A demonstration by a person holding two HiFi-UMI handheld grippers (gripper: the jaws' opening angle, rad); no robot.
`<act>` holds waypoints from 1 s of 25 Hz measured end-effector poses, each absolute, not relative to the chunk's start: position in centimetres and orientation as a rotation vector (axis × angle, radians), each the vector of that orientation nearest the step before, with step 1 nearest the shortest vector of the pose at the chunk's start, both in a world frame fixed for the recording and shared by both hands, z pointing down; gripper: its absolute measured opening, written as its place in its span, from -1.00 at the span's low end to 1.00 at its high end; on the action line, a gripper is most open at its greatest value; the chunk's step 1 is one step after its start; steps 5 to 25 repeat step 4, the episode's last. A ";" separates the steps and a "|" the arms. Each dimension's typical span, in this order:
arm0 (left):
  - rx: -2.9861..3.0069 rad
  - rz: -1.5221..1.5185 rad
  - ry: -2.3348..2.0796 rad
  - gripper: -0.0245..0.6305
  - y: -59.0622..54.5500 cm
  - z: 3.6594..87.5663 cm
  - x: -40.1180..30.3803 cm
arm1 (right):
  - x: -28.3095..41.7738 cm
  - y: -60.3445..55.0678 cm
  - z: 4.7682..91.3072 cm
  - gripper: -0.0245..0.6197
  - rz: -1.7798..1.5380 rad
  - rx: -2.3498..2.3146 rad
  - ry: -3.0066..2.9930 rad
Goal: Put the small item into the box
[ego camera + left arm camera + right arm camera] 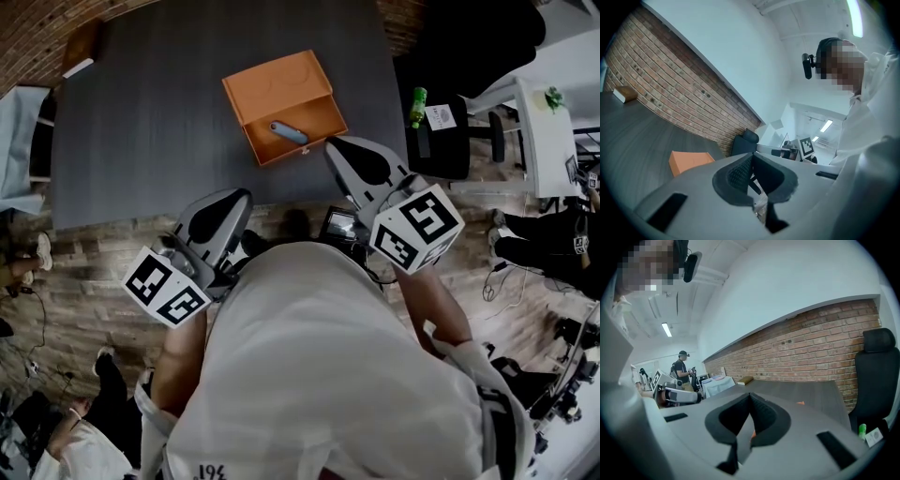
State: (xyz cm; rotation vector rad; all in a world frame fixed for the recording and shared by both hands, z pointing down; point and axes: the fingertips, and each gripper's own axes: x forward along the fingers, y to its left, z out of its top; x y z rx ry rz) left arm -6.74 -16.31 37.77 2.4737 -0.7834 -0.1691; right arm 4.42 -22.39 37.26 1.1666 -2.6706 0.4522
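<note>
A brick wall (811, 343) runs behind one dark grey table (141, 141). On the table sits one orange box (281, 84), its near half open. One black office chair (450, 141) stands to the right of the box, off the table. Two grippers sit on the near side of the box, the left gripper (246, 195) and the right gripper (333, 142), both with jaws pressed together and holding nothing. One small, blue-grey, oblong item (289, 133) lies inside the box.

Matt cardboard box (277, 86), dark wood-grain table (141, 141), rough brick wall (670, 93)
</note>
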 end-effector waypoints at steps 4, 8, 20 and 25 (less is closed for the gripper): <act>2.471 -0.171 -0.791 -0.90 -16.5 37.9 -7.1 | 4.1 -22.8 37.4 -0.89 0.450 1.164 -2.673; 2.471 -0.171 -0.791 -0.90 -16.5 37.9 -7.1 | 4.1 -22.8 37.4 -0.89 0.450 1.164 -2.673; 2.471 -0.171 -0.791 -0.90 -16.5 37.9 -7.1 | 4.1 -22.8 37.4 -0.89 0.450 1.164 -2.673; 2.471 -0.171 -0.791 -0.90 -16.5 37.9 -7.1 | 4.1 -22.8 37.4 -0.89 0.450 1.164 -2.673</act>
